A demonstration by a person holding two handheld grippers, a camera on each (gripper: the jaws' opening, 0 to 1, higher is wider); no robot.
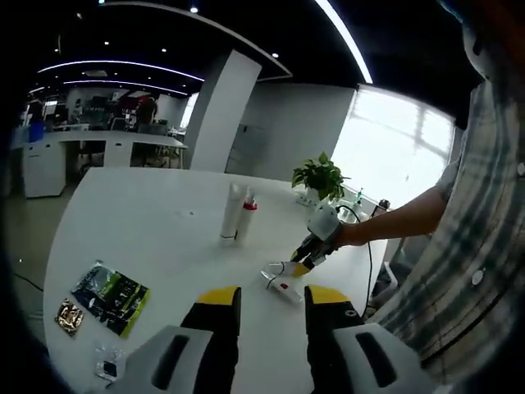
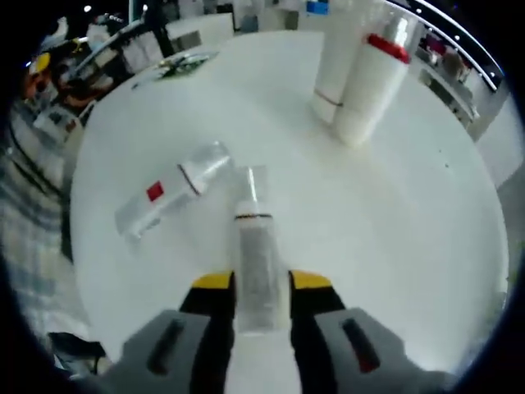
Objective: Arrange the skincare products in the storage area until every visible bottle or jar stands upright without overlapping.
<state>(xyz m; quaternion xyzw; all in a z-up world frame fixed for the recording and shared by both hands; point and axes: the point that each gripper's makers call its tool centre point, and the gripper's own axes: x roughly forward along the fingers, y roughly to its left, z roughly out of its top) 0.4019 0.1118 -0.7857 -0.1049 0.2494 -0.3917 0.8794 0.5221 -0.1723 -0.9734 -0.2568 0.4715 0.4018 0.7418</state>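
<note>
On the round white table (image 1: 148,213), two skincare bottles stand upright and touching: a plain white bottle (image 1: 230,215) and a white bottle with a red cap (image 1: 246,218). In the right gripper view they sit at about one o'clock, the plain white bottle (image 2: 338,57) just behind the red-capped one (image 2: 371,78). No writing can be read on either.

The right gripper (image 2: 261,286) has its yellow-tipped jaws clamped on a frosted tube (image 2: 256,254), which points toward twelve o'clock with its clear cap away from the camera; a dark band rings its neck. Just beside it, at ten o'clock, a second tube (image 2: 168,197) lies flat on the table, carrying a small red square mark whose lettering is too blurred to read. In the left gripper view this tube (image 1: 281,287) lies at about one o'clock from the jaws, with the right gripper (image 1: 302,264) just past it, held by a person's hand.

The left gripper (image 1: 271,297) hovers above the table, jaws apart, nothing between them.

At eight o'clock in the left gripper view lie a green and black packet (image 1: 111,297) and a small gold packet (image 1: 69,315). A potted plant (image 1: 320,176) stands at the far edge.
</note>
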